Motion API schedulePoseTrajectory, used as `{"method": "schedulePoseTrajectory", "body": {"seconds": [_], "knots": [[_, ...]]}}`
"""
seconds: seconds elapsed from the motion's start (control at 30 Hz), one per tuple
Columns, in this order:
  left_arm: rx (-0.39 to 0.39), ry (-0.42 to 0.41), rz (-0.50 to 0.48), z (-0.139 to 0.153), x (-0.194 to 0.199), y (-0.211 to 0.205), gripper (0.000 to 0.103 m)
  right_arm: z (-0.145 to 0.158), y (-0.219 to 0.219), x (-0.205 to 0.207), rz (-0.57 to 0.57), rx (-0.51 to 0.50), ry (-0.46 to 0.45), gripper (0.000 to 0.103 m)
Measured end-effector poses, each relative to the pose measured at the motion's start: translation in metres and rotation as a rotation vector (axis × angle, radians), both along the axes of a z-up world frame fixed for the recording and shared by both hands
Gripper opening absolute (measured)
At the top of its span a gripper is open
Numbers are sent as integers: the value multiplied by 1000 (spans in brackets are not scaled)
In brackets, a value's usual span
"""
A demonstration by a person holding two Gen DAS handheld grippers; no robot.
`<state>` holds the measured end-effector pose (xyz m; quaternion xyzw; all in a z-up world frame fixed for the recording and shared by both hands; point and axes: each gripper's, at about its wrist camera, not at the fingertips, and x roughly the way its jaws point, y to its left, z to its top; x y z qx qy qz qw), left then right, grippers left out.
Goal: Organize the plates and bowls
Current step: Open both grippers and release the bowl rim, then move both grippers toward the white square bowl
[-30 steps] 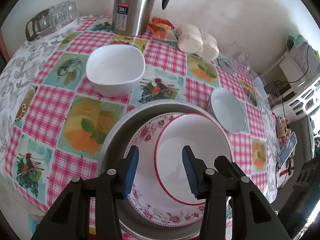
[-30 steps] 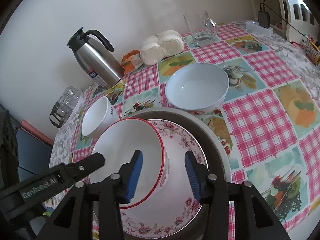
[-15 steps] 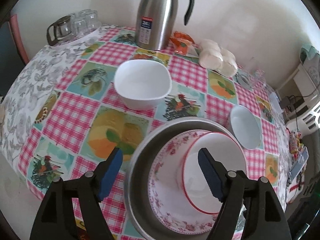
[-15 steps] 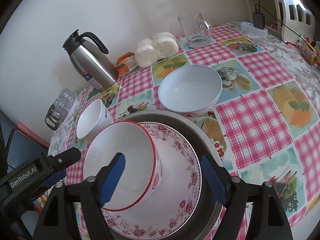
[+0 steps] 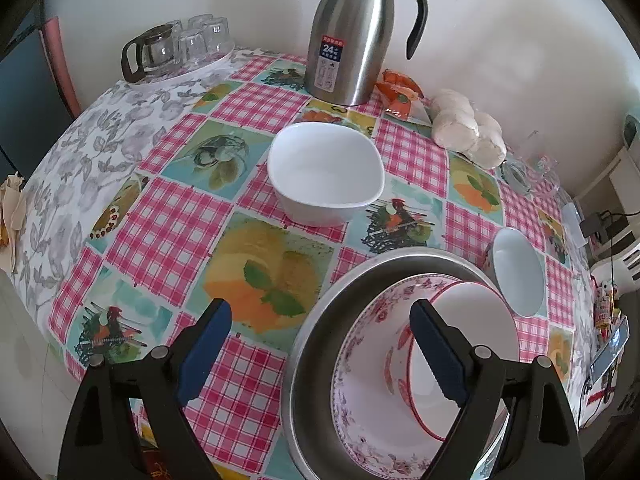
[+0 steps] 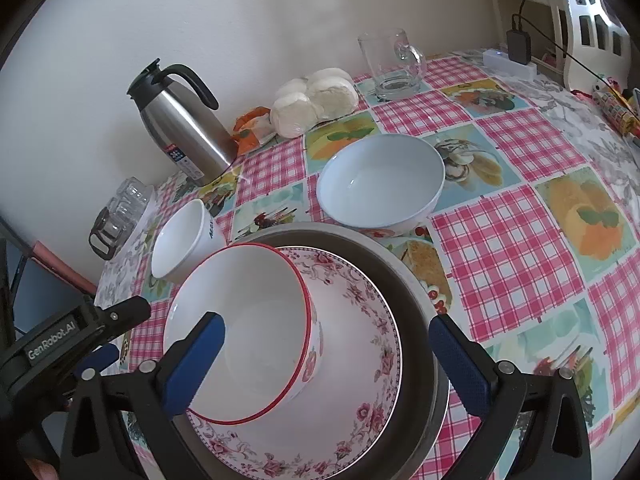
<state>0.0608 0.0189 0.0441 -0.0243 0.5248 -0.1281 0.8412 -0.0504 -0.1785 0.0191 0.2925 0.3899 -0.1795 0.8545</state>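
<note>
In the left wrist view, the left gripper [image 5: 320, 344] had its jaws opening, spread wide, with nothing pressed between the pads; the left pad hung over the checked cloth of the worktop [image 5: 168, 224] and the right pad over the stacked dishes. At near right, a red-rimmed bowl [image 5: 476, 344] sat inside a floral plate [image 5: 360, 392], which lay in a grey metal pan [image 5: 320, 344]. A white squarish bowl [image 5: 326, 178] stood apart, farther away near the centre, and a pale blue bowl [image 5: 518, 272] stood just beside the pan's far right edge. A steel thermos jug [image 5: 348, 36] stood at the far side by the wall. In the right wrist view, the right gripper [image 6: 326, 360] likewise had its jaws opening, at a wide spread, gripping nothing; the red-rimmed bowl [image 6: 244, 328] stood between them but touched neither pad. It rested left of centre on the floral plate [image 6: 360, 360] within the grey metal pan [image 6: 412, 292]. The pale blue bowl [image 6: 382, 180] sat just beyond the pan, and the white squarish bowl [image 6: 180, 240] at far left. The left gripper's body [image 6: 60, 332] appeared at the near left edge.
</note>
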Motion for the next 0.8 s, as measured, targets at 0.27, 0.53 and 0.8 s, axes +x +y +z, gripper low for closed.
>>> {"method": "schedulePoseTrajectory", "body": {"seconds": [0.27, 0.53, 0.8], "knots": [[-10, 13, 21, -3, 4, 6, 91, 0, 2, 1, 0, -19, -3, 103], [5, -1, 60, -2, 15, 22, 91, 7, 11, 1, 4, -71, -26, 103], [14, -24, 91, 2, 29, 40, 91, 29, 39, 5, 53, -151, -114, 103]]}}
